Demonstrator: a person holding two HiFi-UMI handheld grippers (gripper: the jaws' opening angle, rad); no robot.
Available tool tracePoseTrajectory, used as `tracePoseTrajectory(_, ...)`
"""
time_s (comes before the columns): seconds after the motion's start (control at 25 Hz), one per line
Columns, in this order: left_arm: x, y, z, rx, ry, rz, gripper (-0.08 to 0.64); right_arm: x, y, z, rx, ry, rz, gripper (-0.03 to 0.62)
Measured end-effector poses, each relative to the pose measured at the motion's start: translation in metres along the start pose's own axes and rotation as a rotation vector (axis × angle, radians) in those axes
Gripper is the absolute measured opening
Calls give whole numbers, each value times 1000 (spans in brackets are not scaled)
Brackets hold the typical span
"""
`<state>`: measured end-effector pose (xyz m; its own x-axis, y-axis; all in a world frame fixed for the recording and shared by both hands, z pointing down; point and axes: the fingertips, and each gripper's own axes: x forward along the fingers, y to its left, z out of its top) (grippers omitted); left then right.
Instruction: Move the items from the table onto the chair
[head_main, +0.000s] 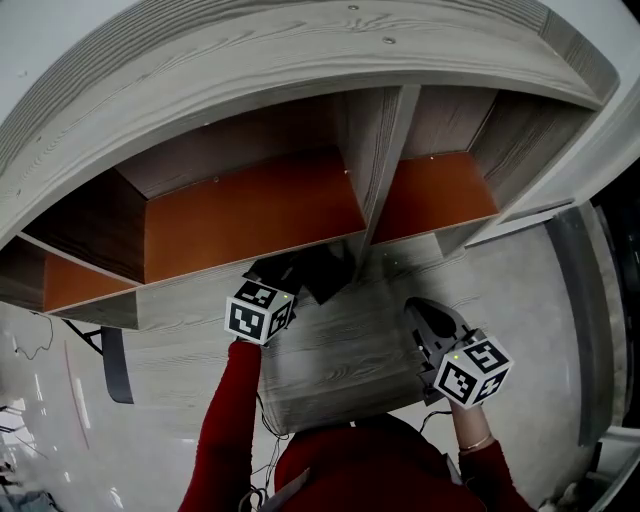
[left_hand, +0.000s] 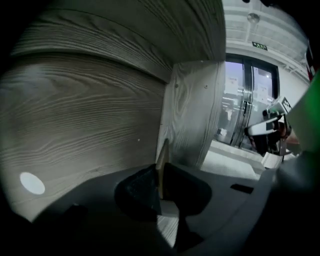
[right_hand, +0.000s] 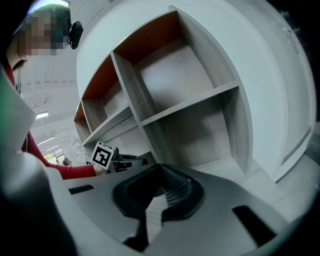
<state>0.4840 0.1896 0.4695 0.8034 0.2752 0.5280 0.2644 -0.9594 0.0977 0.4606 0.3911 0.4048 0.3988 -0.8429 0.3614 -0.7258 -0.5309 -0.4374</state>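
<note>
One thin, tan-edged flat panel stands upright, edge-on, clamped in the left gripper over the far worktop. Right gripper sits well apart, open, empty.

- Your left hand-held gripper, at the end of your red-sleeved arm, has its jaws pinched on a thin flat piece.
- Your right hand-held gripper tilts slightly downward, jaws apart.

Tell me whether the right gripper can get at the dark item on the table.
Probably yes: only bare tabletop lies between the right gripper and the dark item, though the left gripper grips it.
</note>
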Motion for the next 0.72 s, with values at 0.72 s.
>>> tracePoseTrajectory(0.72, -176, -20, 3, -196, -205, 448, 37, 7, 54, 4, -49, 20, 273, 12)
